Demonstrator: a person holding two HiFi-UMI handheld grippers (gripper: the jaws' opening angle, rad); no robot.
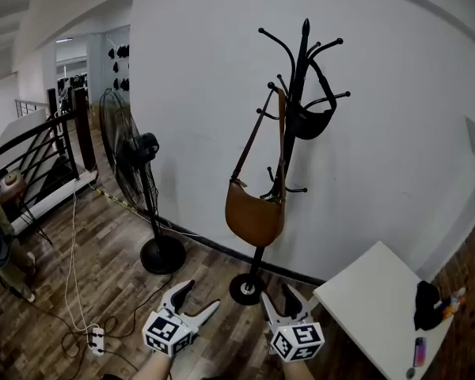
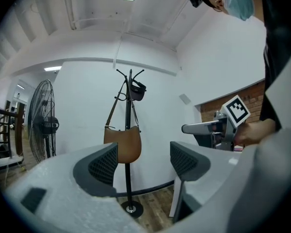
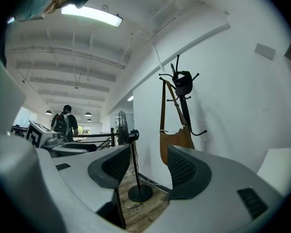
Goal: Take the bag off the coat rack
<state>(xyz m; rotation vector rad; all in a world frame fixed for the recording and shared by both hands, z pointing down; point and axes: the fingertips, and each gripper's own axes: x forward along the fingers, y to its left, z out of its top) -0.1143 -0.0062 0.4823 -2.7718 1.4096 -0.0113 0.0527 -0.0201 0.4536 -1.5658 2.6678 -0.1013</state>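
Both claws are held low and wide open, and nothing is gripped. The left claw and the right claw are kept well apart from the brown bag. The bag is hung ahead of them and higher up. Its long strap is run up to a hook high on the coat rack. The right claw seems a little nearer. A lift up along the strap is likely needed. A small black bag is hung higher. A fan is seen left, a white table right.
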